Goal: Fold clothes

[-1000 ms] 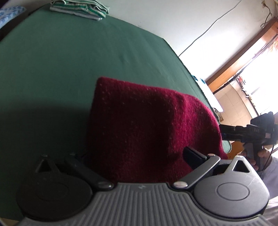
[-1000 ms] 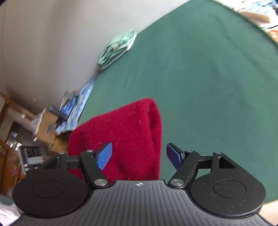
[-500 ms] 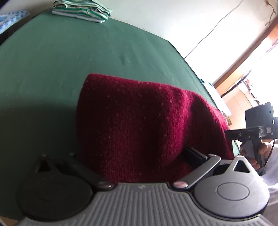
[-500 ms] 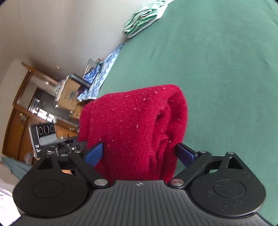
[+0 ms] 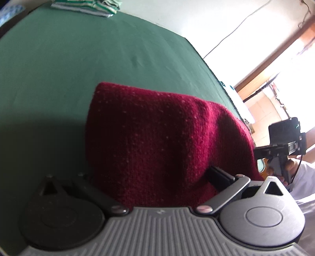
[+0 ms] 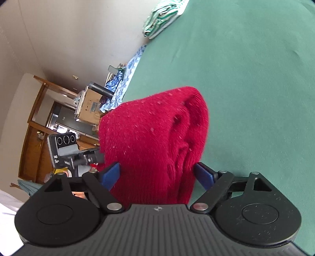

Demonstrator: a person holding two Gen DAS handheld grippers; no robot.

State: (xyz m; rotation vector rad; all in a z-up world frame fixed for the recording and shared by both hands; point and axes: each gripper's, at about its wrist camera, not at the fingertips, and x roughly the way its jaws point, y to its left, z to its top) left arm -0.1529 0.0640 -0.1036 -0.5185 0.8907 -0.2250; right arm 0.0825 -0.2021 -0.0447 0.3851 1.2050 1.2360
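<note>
green cloth covers the counter (image 5: 122, 65) ahead of both your grippers, with white wall behind it. your left gripper (image 5: 149, 177) has the red knitted garment (image 5: 157, 137) bunched between its fingers, the cloth hiding most of them, so you cannot tell how tightly it pinches. your right gripper (image 6: 157, 173) has its blue pads (image 6: 110, 174) spread around a thick folded bundle of the same garment (image 6: 153, 141), touching it on both sides. the garment hangs lifted above the counter between the two grippers. far ahead of your left gripper, at the counter's back edge, lies a folded green-striped garment (image 5: 86, 7), also seen up and to the right from your right gripper (image 6: 163, 17).
</note>
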